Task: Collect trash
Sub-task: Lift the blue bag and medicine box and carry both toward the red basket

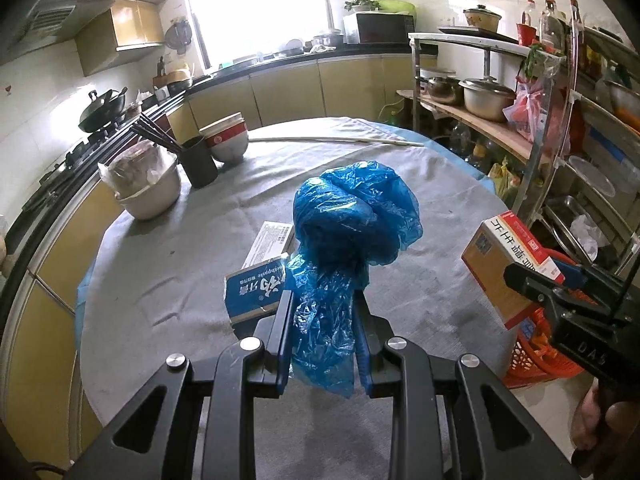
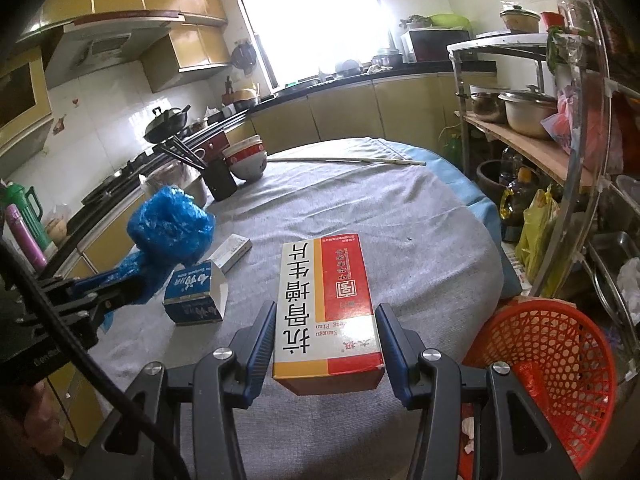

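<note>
Medicine box (image 2: 326, 308) reads "Kangu…Pian"; blue box (image 2: 194, 294) "toothpaste"

Your toothpaste box (image 2: 195, 296) lies on the worktop (image 2: 360, 208), a flat box (image 2: 234, 252) just behind it. Bowls (image 2: 248, 160) and cup (image 2: 219, 180) stand far left. The basket (image 2: 552, 360) sits right, below the edge.

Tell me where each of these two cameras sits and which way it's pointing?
Left wrist: on the left gripper, looking along its fingers, clamped on a blue plastic bag; right gripper at the edge.
Right wrist: on the right gripper, fingers clamped on a medicine box, orange basket beside.
Shared: grey-clothed table, toothpaste box, bowls, kitchen window.
</note>
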Motion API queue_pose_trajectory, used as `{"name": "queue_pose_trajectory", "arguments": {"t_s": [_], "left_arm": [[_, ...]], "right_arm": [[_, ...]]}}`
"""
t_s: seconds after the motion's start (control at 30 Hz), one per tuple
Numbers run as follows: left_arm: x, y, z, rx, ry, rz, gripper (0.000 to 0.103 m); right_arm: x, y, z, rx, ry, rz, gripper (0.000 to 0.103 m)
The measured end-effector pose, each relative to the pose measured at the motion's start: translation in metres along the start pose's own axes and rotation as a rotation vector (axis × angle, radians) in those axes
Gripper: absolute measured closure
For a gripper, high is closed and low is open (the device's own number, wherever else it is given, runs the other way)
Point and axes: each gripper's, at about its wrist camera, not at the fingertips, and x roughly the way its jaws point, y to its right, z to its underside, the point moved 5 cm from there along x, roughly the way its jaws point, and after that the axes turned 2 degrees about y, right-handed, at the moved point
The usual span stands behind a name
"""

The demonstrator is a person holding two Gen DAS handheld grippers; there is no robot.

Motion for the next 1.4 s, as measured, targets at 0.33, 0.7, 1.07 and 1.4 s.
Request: {"name": "queue_pose_trajectory", "arguments": {"t_s": [0.33,0.7,1.07,1.4], "left_arm": [[-0.001,0.001,0.002,0.0,0.002,-0.025,0.075],[-0.001,-0.001,0.005,-0.012,-0.008,-0.043,0.075],[-0.002,0.003,0.004,0.0,-0.004,-0.051,0.075],[-0.005,0.014,0.004,0.032,0.003,-0.048,0.075]], "right_arm": [[-0.004,0.003,-0.001,0.016,0.014,-0.005,0.05],[-0.008,0.001,-0.001,0.01,0.02,-0.011,0.05],[-0.013,0.004,0.0,0.019,0.027,-0.013,0.05],[-0.017,0.009,0.002,0.026,0.034,-0.012,0.05]]}}
